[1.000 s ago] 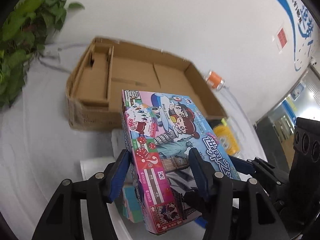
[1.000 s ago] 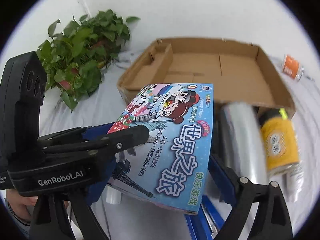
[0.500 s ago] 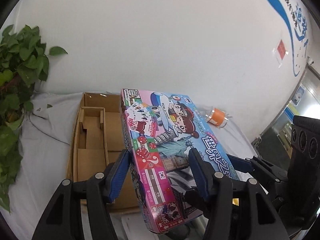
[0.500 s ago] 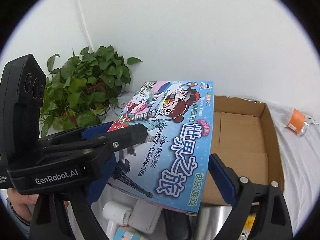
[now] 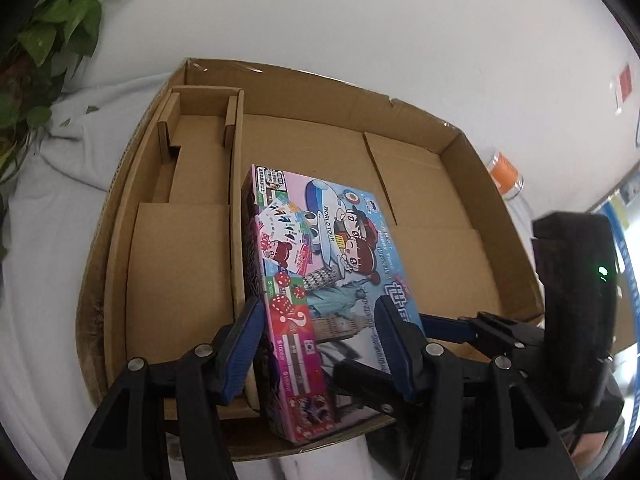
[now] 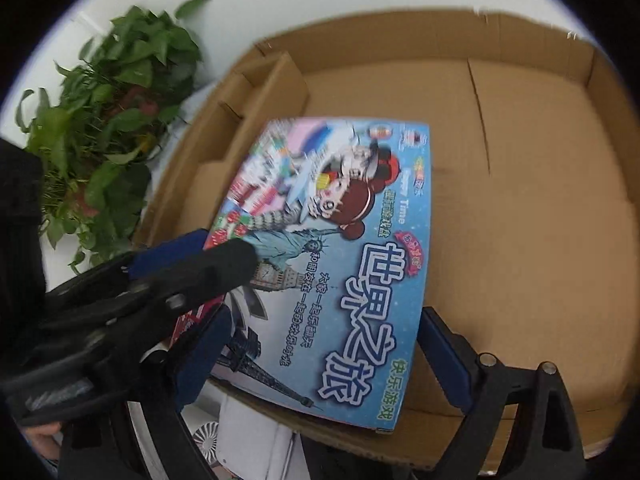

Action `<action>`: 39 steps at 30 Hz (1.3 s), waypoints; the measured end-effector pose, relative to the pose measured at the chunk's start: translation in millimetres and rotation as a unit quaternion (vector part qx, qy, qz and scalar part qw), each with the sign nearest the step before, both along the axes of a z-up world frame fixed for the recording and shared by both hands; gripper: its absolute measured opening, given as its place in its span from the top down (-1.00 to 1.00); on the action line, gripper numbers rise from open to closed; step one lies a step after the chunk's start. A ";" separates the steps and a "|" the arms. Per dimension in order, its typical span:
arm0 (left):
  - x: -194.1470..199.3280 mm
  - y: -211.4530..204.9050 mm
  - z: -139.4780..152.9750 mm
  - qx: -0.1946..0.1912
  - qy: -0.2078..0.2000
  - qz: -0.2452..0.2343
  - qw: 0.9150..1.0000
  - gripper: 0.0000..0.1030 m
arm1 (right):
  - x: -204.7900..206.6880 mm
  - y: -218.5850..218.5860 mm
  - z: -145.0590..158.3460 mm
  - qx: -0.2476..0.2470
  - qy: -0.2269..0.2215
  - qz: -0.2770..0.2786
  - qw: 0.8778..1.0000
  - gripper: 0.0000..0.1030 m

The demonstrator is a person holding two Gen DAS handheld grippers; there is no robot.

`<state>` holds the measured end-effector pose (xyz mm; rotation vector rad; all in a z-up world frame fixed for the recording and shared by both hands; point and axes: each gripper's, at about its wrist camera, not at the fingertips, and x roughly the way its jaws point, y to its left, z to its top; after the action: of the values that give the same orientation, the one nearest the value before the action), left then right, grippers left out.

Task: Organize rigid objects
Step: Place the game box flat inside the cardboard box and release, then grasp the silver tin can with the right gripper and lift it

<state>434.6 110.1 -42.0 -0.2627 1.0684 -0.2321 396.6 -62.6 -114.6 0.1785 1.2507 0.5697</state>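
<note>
Cardboard box (image 5: 432, 184) on white-draped worktop (image 5: 48, 216), wall behind, plant (image 6: 104, 128) beside, game (image 5: 320, 264) gripped in closing left tongs (image 5: 320, 344) and right tongs (image 6: 320, 344), right floor bare.

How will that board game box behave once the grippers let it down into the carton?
The board game box looks like stiff printed card, so it should keep its shape. Its glossy faces may slip between the blue pads. Broad and flat, it will likely drop onto its face in the cardboard carton rather than stay on edge.
</note>
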 end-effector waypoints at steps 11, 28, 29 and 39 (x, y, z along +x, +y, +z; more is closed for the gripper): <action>-57.2 19.0 33.3 0.019 -0.079 0.012 0.997 -0.03 | 8.1 -4.0 -2.6 -0.026 0.013 -0.002 1.000 -0.49; -206.1 24.6 102.1 0.132 -0.272 0.133 0.944 -1.00 | -82.8 -43.1 104.0 -0.001 -0.162 -0.051 0.985 -0.65; -211.6 24.7 103.3 0.124 -0.272 0.144 0.943 -1.00 | -95.0 -54.0 107.2 -0.005 -0.168 -0.060 0.984 -0.65; -221.0 -29.8 63.5 0.087 -0.142 0.089 0.982 -1.00 | -169.6 -81.6 45.7 -0.065 -0.104 -0.029 0.992 -0.64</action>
<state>213.7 80.3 21.4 -0.1611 0.7709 -0.0136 226.9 -144.2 -68.9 0.0452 1.0729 0.4436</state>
